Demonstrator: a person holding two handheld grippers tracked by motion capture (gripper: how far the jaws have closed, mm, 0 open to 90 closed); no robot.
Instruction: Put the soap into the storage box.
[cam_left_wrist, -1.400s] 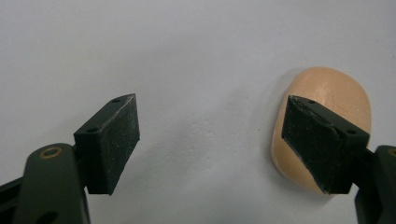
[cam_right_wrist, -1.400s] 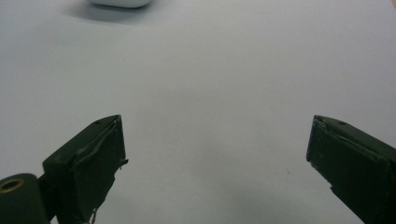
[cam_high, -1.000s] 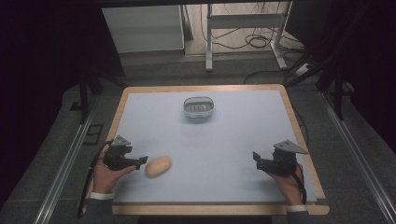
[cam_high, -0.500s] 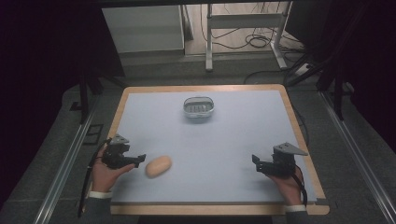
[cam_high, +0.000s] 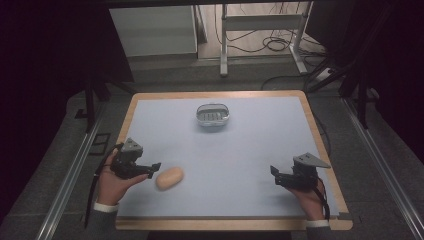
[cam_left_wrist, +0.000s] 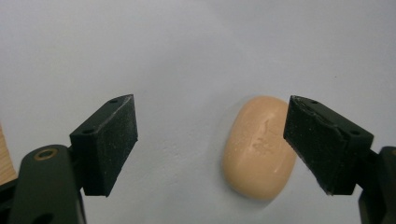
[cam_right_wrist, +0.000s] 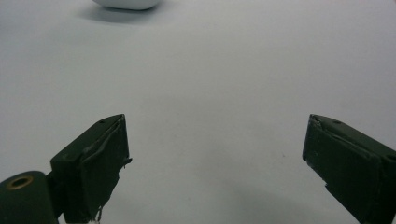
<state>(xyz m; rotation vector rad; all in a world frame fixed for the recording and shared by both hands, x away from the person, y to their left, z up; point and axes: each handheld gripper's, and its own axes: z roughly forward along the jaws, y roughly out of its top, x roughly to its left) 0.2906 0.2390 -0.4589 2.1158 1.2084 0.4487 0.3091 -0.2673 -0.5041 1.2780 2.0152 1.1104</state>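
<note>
Peach-coloured soap bar (cam_left_wrist: 259, 148) now lies between spread jaws of left gripper (cam_high: 150, 168), which moved closer; grasp seems next. Right gripper (cam_high: 274, 174) stays open, idle, soap dish (cam_high: 212, 114) far.

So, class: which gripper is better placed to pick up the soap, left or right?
Left. The left gripper is open right beside the soap, which already sits partly between its jaws. The right gripper, also open, is far across the table over bare surface.
</note>
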